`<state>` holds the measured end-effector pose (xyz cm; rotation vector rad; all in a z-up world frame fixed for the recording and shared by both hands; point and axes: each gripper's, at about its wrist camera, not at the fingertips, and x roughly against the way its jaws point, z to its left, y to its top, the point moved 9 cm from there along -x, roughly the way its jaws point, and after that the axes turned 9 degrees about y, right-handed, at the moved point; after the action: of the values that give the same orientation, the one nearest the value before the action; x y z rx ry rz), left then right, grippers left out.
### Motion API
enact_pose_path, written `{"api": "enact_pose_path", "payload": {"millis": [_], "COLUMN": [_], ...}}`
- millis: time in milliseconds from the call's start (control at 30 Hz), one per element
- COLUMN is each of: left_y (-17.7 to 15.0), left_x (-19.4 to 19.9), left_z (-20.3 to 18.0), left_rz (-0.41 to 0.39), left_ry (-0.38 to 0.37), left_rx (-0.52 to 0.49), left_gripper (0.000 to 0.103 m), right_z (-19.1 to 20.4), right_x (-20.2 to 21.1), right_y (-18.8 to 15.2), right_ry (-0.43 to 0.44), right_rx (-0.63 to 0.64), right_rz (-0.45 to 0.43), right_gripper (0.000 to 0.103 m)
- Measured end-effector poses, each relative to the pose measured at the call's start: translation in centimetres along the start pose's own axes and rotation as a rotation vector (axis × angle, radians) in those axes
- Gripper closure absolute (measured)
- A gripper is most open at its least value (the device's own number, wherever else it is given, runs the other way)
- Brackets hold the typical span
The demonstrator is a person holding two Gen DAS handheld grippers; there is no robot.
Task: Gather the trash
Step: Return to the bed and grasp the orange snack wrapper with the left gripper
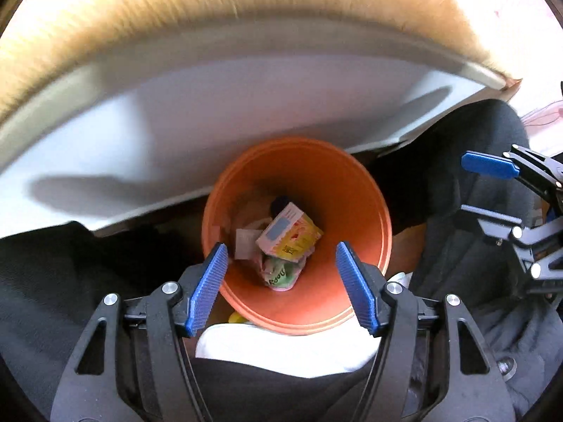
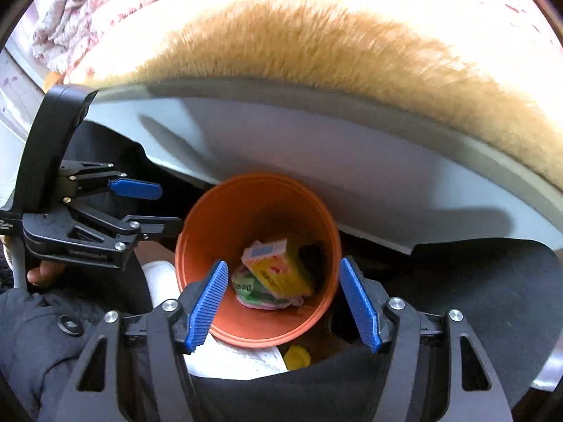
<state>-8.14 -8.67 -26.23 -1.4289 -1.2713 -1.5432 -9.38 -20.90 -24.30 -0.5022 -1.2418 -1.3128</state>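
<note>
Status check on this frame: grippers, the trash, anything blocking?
Left gripper open, empty, over orange bin. Right gripper open, empty, over same bin. Yellow carton and crumpled wrapper lie inside. Nothing blocking.

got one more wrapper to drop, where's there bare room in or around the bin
Free: the upper part of the orange bin, above the trash, between both open grippers, left and right. Also the pale surface between bin and fur edge. Crowded: the bin bottom, with the yellow box on crumpled wrappers.
</note>
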Motion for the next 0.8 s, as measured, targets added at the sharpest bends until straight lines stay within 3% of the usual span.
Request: {"api": "enact_pose_path", "payload": {"millis": [200, 233, 333, 367, 467, 567, 667, 800], "left_y": [0.8, 1.4, 4.2, 5.4, 9.9, 14.1, 18.9, 22.1], "left_x": [8.1, 9.3, 14.2, 15.5, 17.7, 17.2, 15.4, 13.3], "left_z": [1.0, 1.1, 1.4, 1.4, 1.3, 1.3, 1.2, 0.7], "left_rz": [-0.17, -0.206, -0.353, -0.398, -0.465, -0.45, -0.385, -0.353], "left_ry": [0.06, 0.078, 0.137, 0.157, 0.162, 0.154, 0.132, 0.174], "left_rx": [-0.058, -0.069, -0.103, -0.116, -0.145, -0.17, -0.197, -0.284], "left_gripper": [0.039, 0.033, 0.021, 0.016, 0.014, 0.014, 0.014, 0.014], "right_z": [1.1, 1.2, 1.0, 0.8, 0.5, 0.0, -1.2, -3.5], "right_x": [5.1, 6.3, 9.2, 10.5, 11.9, 12.8, 13.4, 13.6], "right_y": [2.3, 3.0, 5.0, 5.8, 7.2, 8.1, 8.0, 8.0], "right_ry": [0.037, 0.038, 0.022, 0.016, 0.024, 0.03, 0.025, 0.021], "right_rx": [-0.005, -0.006, -0.018, -0.027, -0.047, -0.068, -0.082, -0.127], "right_rz": [-0.157, -0.199, -0.323, -0.387, -0.451, -0.482, -0.487, -0.487], "right_gripper": [0.037, 0.036, 0.018, 0.016, 0.016, 0.016, 0.016, 0.016]}}
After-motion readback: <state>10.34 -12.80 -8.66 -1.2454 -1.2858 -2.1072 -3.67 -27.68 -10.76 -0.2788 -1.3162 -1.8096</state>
